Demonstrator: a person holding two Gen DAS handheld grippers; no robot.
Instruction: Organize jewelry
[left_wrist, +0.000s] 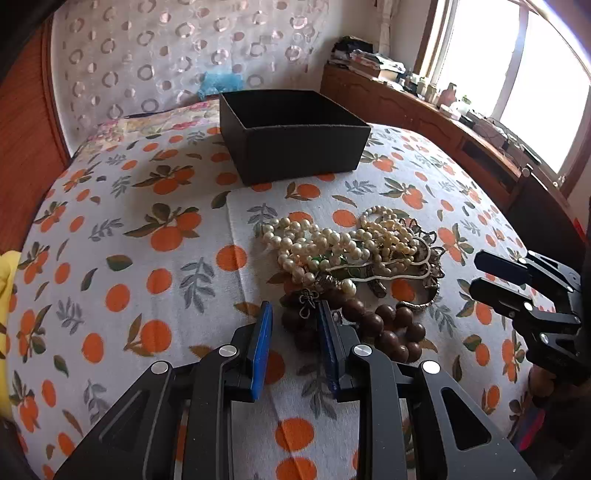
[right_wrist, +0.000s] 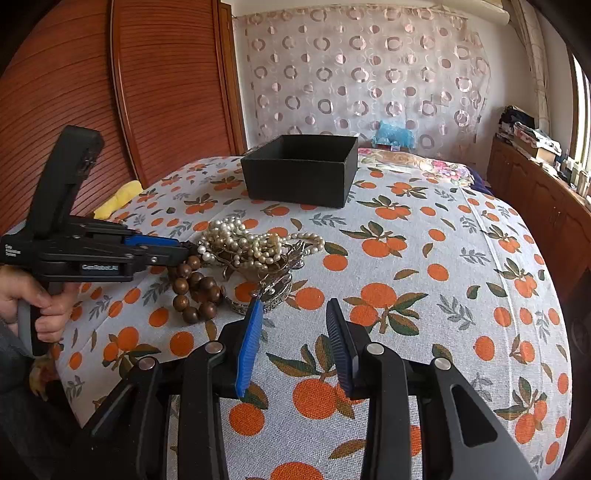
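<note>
Blue pads of the left claw (left_wrist: 293, 314) pinch narrow on the brown wooden beads (left_wrist: 384, 328), at six o'clock of the jewelry pile (left_wrist: 351, 251) on the bed (left_wrist: 129, 258). Those beads are hard, round and slippery, so hold the string between them. Right claw (right_wrist: 295, 314) waits half open, holding nothing, and the black box (left_wrist: 295, 136) sits at twelve o'clock.

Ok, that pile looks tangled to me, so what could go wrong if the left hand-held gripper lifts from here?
1. The left hand-held gripper looks shut on the wooden bead bracelet, which touches the pearl necklaces; lifting may drag the pile along.
2. It seems to pinch only a bead or two, so the bracelet could slip out.
3. The black box sits beyond the pile; a dangling bracelet might catch its rim.
</note>
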